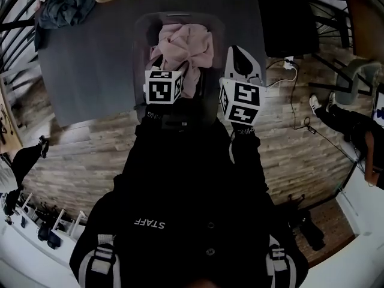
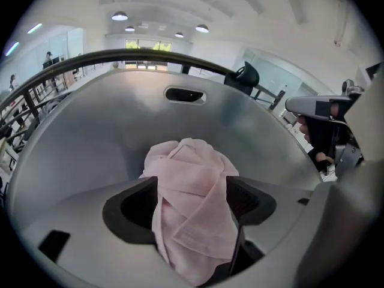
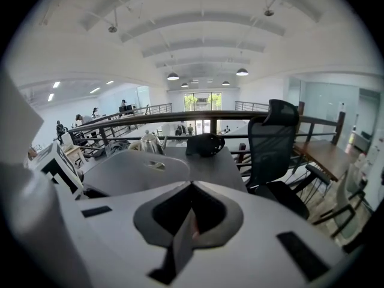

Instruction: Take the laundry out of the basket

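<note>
A grey laundry basket (image 1: 141,38) stands on a dark grey table (image 1: 90,59) and holds a bunched pink cloth (image 1: 183,50). In the left gripper view my left gripper (image 2: 192,200) reaches down inside the basket (image 2: 90,137), jaws apart, and the pink cloth (image 2: 189,203) sits in the gap between them while resting in the basket. Its marker cube (image 1: 163,86) hangs over the basket's near side. My right gripper (image 1: 241,56) is beside the basket's right rim, above the table. Seen in its own view, the right gripper (image 3: 191,221) has its jaws together with nothing held.
A heap of dark clothes (image 1: 66,5) and a kettle (image 3: 150,141) are at the table's far end, with a black object (image 3: 204,144) near them. A black office chair (image 3: 273,143) stands right of the table. A cable (image 1: 294,95) runs over the wooden floor.
</note>
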